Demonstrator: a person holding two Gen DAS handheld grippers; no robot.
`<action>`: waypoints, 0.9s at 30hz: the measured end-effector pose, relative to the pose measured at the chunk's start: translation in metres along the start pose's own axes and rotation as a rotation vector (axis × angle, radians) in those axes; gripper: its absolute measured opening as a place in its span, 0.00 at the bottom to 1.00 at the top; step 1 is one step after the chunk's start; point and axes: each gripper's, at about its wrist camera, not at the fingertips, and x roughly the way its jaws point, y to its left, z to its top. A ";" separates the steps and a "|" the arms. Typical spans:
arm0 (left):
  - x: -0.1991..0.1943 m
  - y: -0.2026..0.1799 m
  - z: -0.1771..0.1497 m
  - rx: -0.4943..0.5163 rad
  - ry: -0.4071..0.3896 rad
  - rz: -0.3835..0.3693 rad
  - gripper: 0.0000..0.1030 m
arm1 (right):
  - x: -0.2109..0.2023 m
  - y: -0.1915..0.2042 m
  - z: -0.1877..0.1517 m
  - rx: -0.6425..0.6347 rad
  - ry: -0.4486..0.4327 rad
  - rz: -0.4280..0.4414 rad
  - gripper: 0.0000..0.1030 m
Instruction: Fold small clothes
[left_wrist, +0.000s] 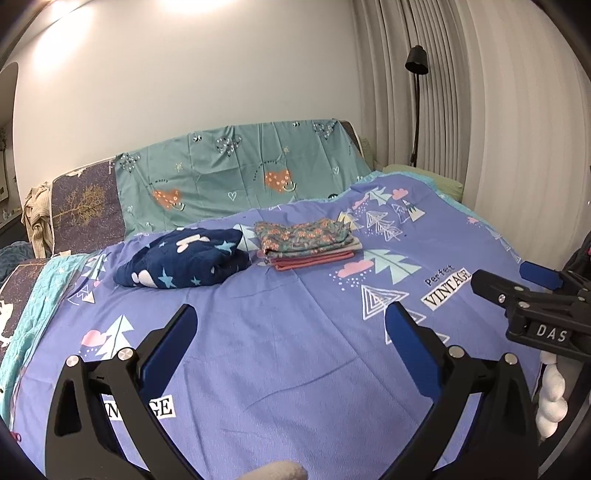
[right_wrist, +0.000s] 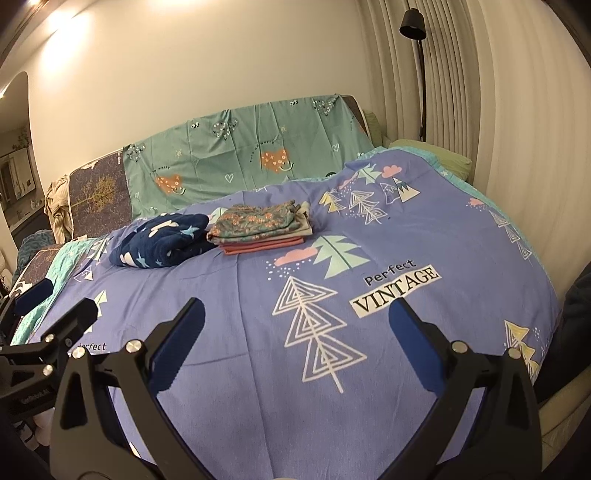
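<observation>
Left wrist view: the left gripper (left_wrist: 290, 332) occupies the lower frame with its two blue-padded fingers spread wide apart and nothing between them, above a purple sheet (left_wrist: 280, 332) printed with trees, clouds and the word "VINTAGE". At frame centre lies a stack (left_wrist: 308, 243) of folded clothes, a floral piece on top and pink pieces beneath; just to its left sits a bundle (left_wrist: 184, 264) of navy fabric with stars, loosely bunched, its edge close to the stack. A teal cover (left_wrist: 236, 173) with hearts drapes a backrest in the upper middle, and a black lamp (left_wrist: 416, 62) stands before pleated curtains (left_wrist: 461, 92) at upper right. The right gripper (left_wrist: 509, 282) enters from the right edge, fingers apart. Right wrist view: the right gripper (right_wrist: 295, 332) likewise fills the lower frame, fingers wide apart and holding nothing, over the sheet (right_wrist: 240, 314). The stack (right_wrist: 262, 229) and bundle (right_wrist: 162, 240) appear left of centre, well beyond the fingertips. The left gripper (right_wrist: 55, 306) shows at the left edge.
</observation>
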 end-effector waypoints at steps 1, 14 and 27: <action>0.001 0.000 -0.001 -0.002 0.007 -0.002 0.99 | 0.000 0.000 -0.001 -0.001 0.002 -0.001 0.98; 0.008 0.001 -0.006 -0.011 0.037 -0.005 0.99 | 0.007 0.003 -0.005 -0.006 0.026 0.004 0.98; 0.016 -0.004 -0.008 -0.002 0.066 -0.020 0.99 | 0.011 0.005 -0.005 -0.012 0.032 -0.013 0.98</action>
